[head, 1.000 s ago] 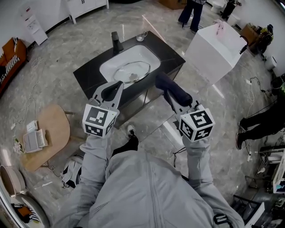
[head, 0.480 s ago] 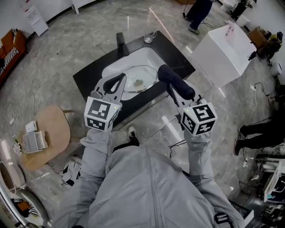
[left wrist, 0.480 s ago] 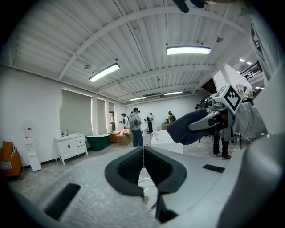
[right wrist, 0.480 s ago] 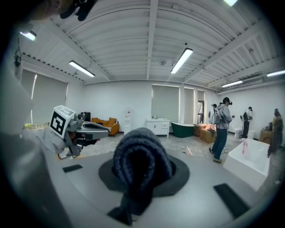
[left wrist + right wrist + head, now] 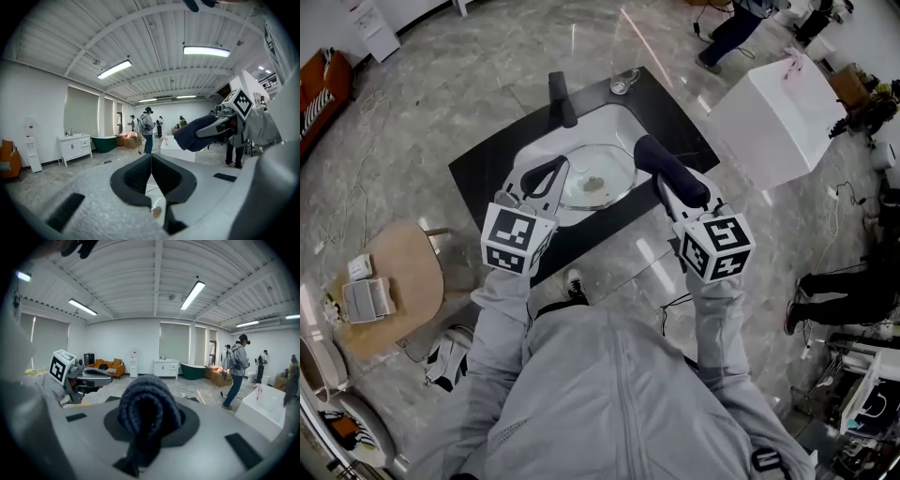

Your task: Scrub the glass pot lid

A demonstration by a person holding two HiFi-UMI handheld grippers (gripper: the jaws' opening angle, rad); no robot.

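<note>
The glass pot lid (image 5: 611, 165) lies in the white basin (image 5: 602, 122) of a black counter, with a brownish smear at its middle. My left gripper (image 5: 553, 171) is held above the basin's front left, jaws shut and empty; its own view shows the pads (image 5: 151, 169) pressed together. My right gripper (image 5: 649, 154) is above the basin's front right, shut on a rolled dark blue cloth (image 5: 669, 176), which fills its own view (image 5: 149, 408). Both gripper views look level across the room, not down at the lid.
A black faucet (image 5: 562, 99) and a glass cup (image 5: 624, 82) stand at the counter's far edge. A large white box (image 5: 776, 114) is to the right, a wooden stool (image 5: 401, 281) to the left. People stand at the far right.
The head view has drawn closer to the sink. Both grippers now sit over the basin's front edge, on either side of the lid. Their grip states are unchanged.
</note>
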